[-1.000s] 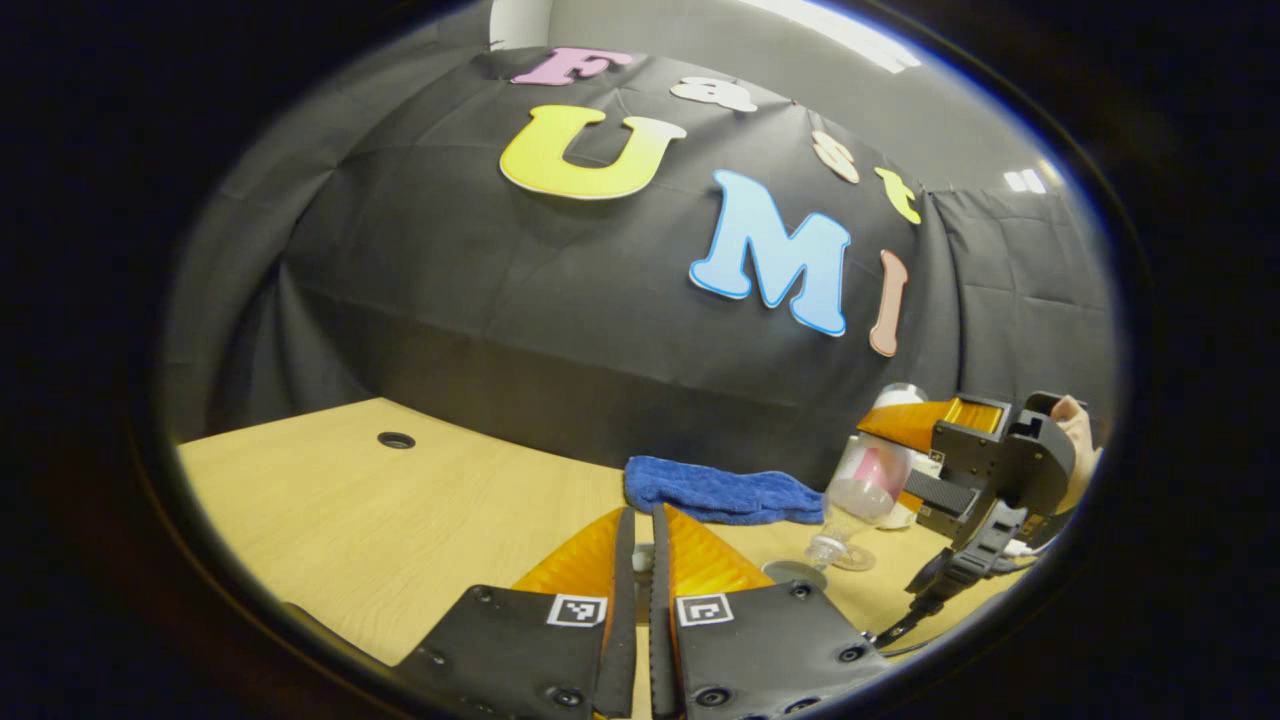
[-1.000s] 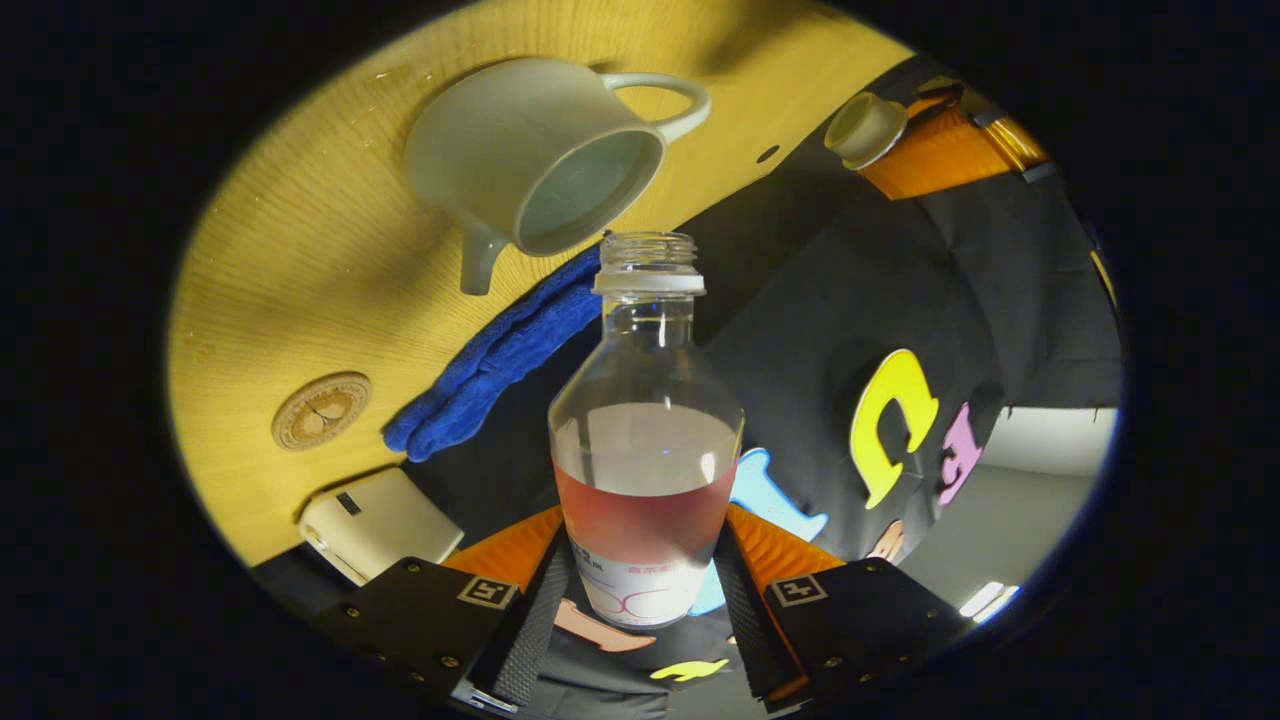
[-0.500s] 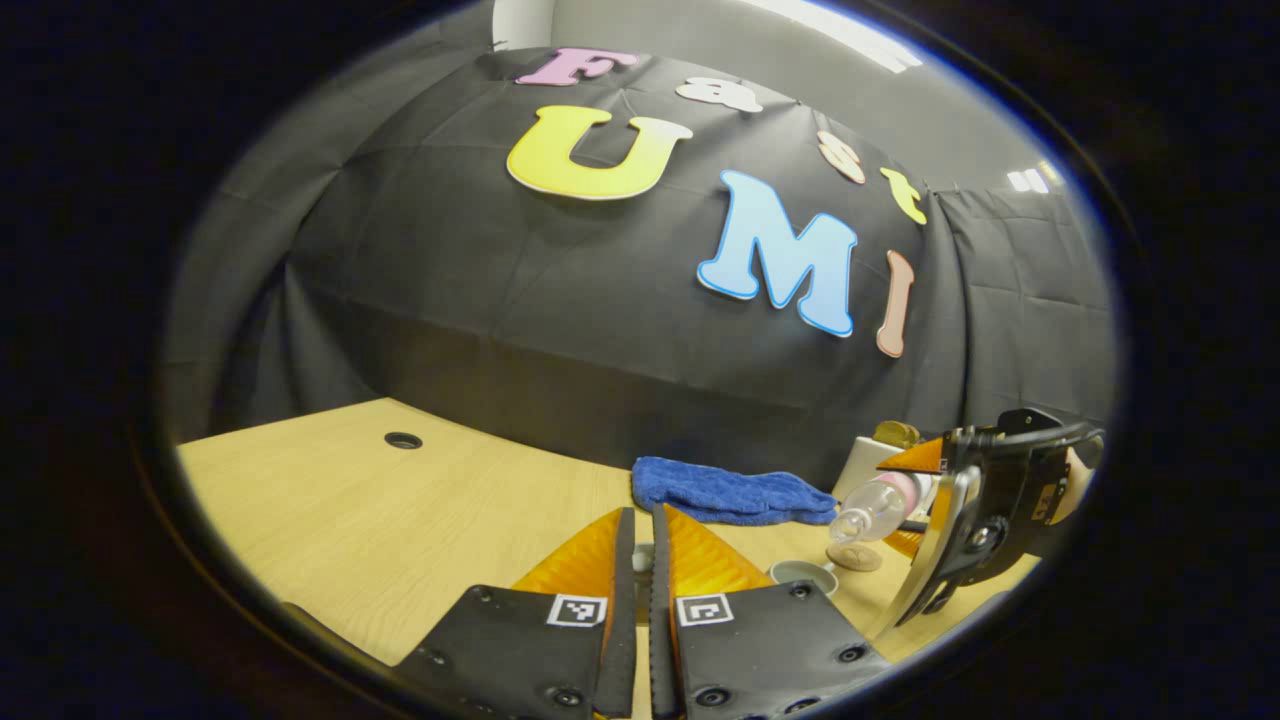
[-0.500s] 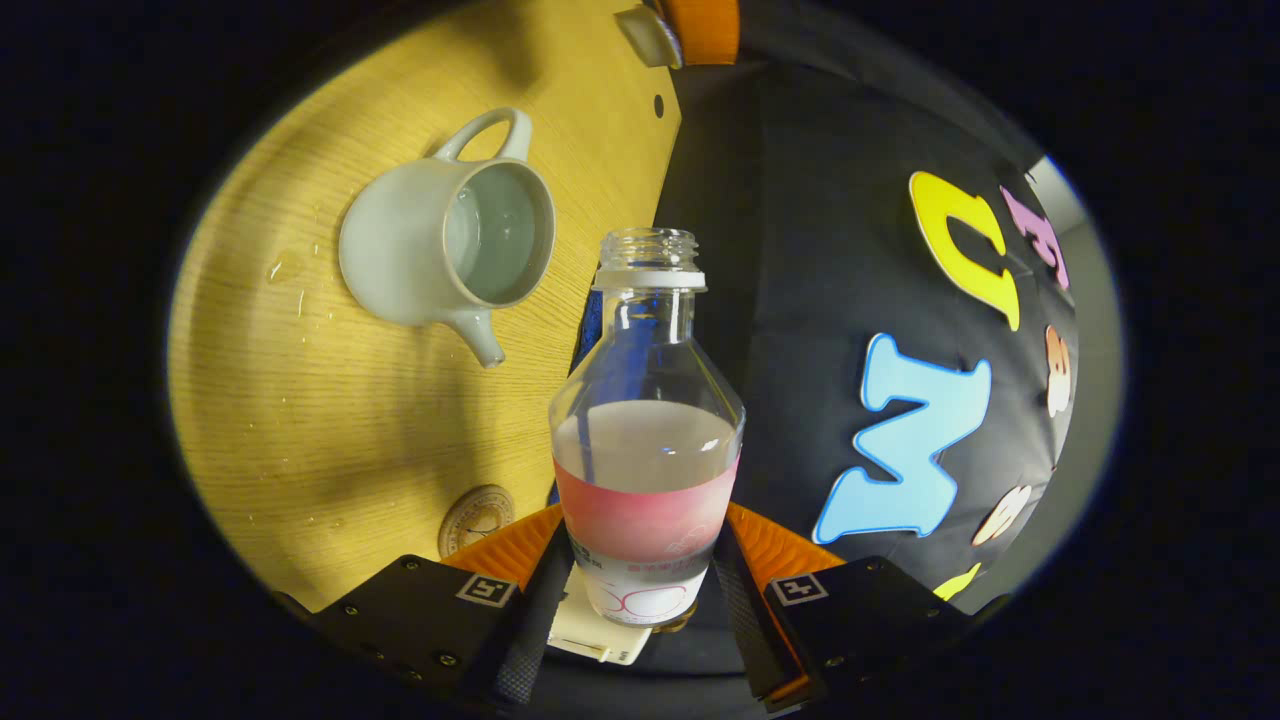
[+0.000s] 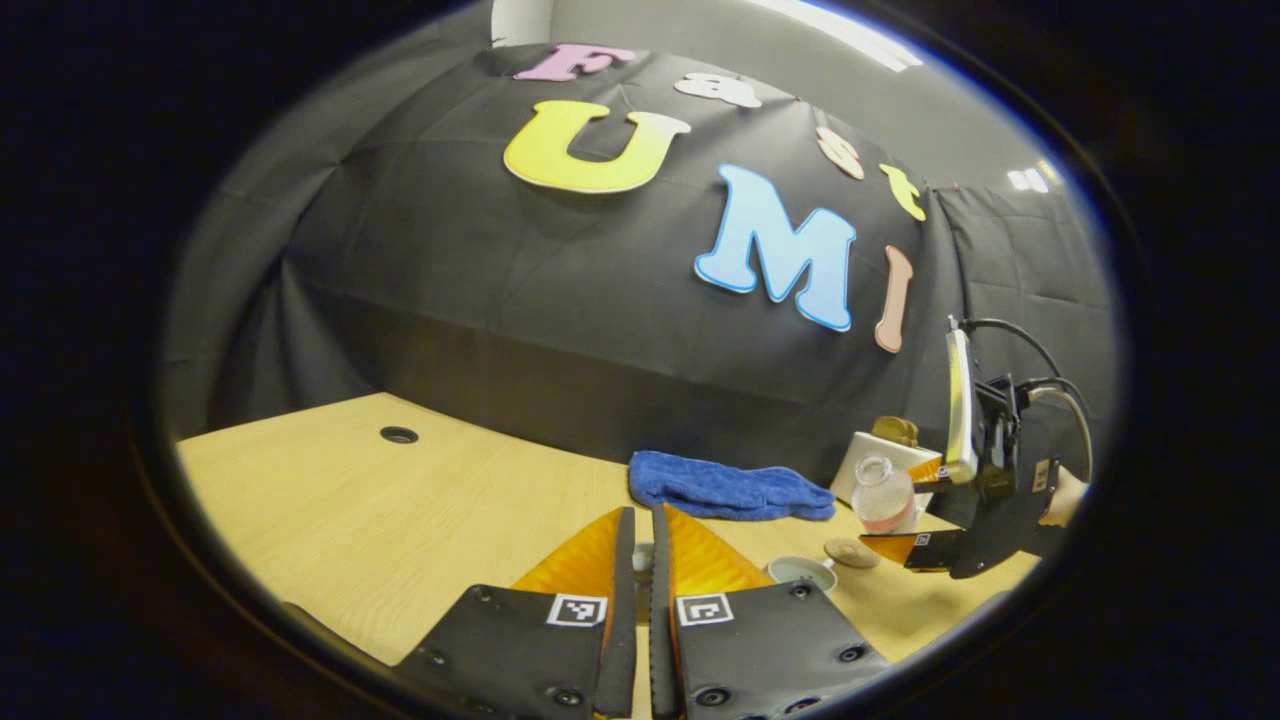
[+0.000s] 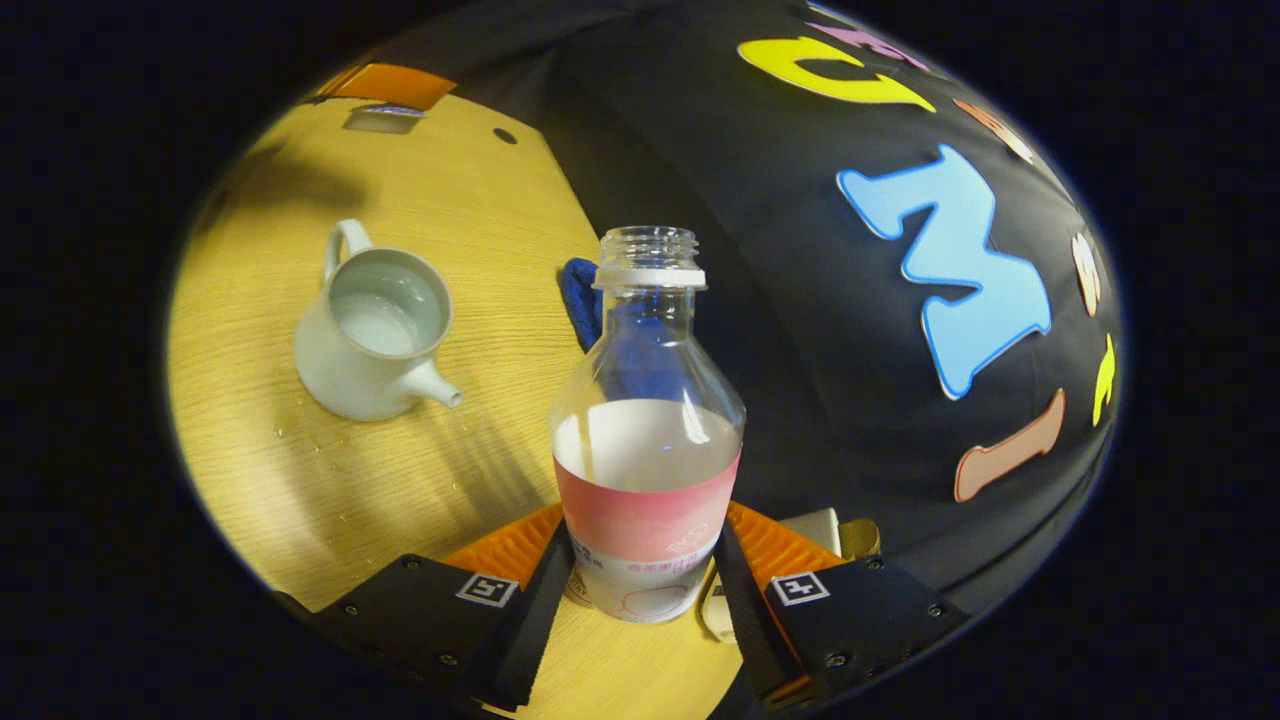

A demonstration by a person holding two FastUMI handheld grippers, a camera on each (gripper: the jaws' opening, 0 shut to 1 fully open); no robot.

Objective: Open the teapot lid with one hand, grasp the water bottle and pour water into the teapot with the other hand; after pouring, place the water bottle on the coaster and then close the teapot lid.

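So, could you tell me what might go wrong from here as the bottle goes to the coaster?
1. The water bottle has no cap and holds water; tilted in the right gripper, it could spill.
2. The coaster is small and lies close to the teapot; a careless set-down might miss it or knock the pot.
3. Droplets lie on the table by the teapot, so the wood may be slippery.
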